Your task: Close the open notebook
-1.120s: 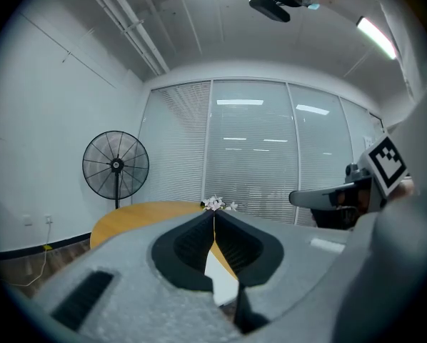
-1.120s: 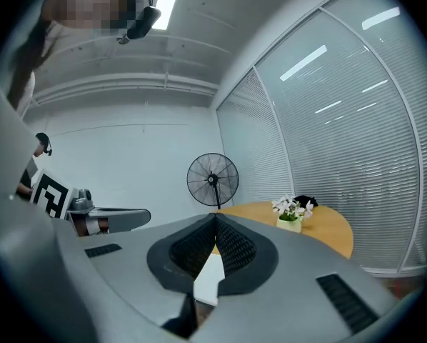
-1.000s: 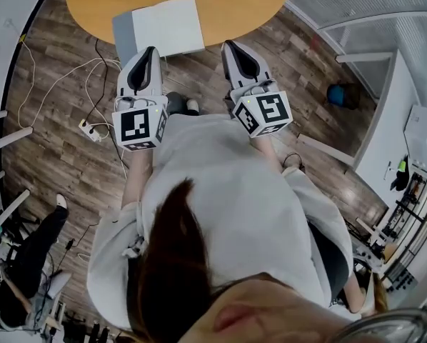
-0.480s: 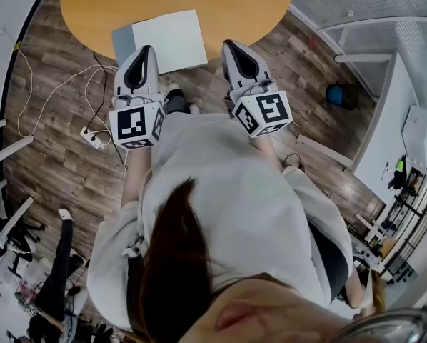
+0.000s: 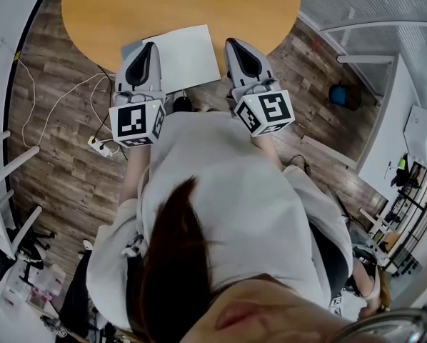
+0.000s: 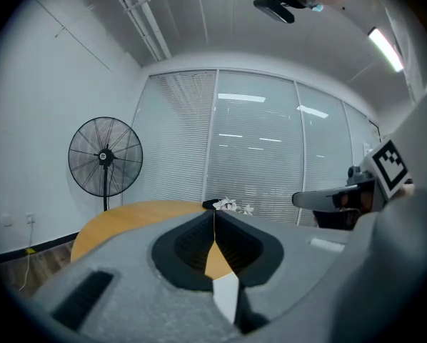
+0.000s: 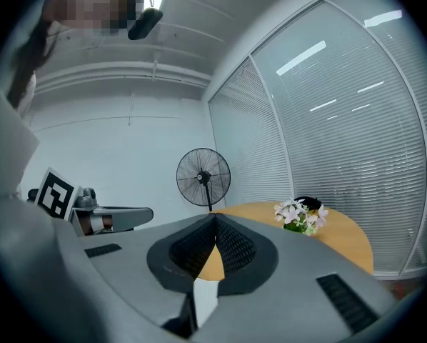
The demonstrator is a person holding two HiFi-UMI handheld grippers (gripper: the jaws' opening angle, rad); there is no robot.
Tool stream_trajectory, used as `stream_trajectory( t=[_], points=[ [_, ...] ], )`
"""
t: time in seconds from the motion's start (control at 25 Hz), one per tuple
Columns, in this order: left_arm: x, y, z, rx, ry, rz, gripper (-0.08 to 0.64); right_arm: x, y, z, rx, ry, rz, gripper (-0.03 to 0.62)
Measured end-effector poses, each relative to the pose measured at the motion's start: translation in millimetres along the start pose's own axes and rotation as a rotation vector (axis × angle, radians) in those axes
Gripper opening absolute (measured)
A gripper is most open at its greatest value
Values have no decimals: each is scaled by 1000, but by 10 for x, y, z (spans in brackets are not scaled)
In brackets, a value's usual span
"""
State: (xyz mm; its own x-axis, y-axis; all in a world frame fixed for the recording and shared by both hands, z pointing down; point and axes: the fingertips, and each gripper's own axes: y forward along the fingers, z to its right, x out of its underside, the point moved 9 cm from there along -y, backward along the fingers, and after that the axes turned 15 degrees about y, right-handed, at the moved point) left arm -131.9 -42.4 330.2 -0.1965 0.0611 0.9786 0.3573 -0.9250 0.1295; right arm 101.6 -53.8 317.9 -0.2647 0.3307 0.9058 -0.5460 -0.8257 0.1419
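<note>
Right now I have both grippers clenched and empty. In the left gripper view the left gripper (image 6: 214, 214) has its jaws pressed together to a single seam, with nothing caught between them. The right gripper (image 7: 215, 216) looks the same in its own view: jaws together, nothing held. Through the hollow behind each pair of tips I can see only a wedge of the bench (image 5: 113, 9) and a strip of white below it.

From the head view the notebook (image 5: 188, 57) lies open at the near edge of the round bench, white page up, with a grey part showing at its left side. Both grippers point toward the bench, side by side and well apart. The left one's tip sits over the notebook's left part in that view; I cannot tell whether it touches the page or hovers above it. The right one's tip is just beside the notebook's right edge, apart from it.

At the far edge of the bench is a bunch of flowers (image 7: 299, 216). A fan (image 6: 105, 157) stands on the floor beyond.
</note>
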Motion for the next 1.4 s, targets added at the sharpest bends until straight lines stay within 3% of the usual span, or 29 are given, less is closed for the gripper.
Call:
stream_trajectory(
  t=[0.36,0.84,1.4],
  points=[
    [8,162,-135,9,-4,-7,18,-13,252,11,-17,4,-16,3],
    [-125,422,-173,-85,-19,-5,18,-297,596,215,-120,-20,-23,3],
    [-70,462,-296,-147,-33,-75,18,-279,767,328,-146,-5,-64,3]
  ],
)
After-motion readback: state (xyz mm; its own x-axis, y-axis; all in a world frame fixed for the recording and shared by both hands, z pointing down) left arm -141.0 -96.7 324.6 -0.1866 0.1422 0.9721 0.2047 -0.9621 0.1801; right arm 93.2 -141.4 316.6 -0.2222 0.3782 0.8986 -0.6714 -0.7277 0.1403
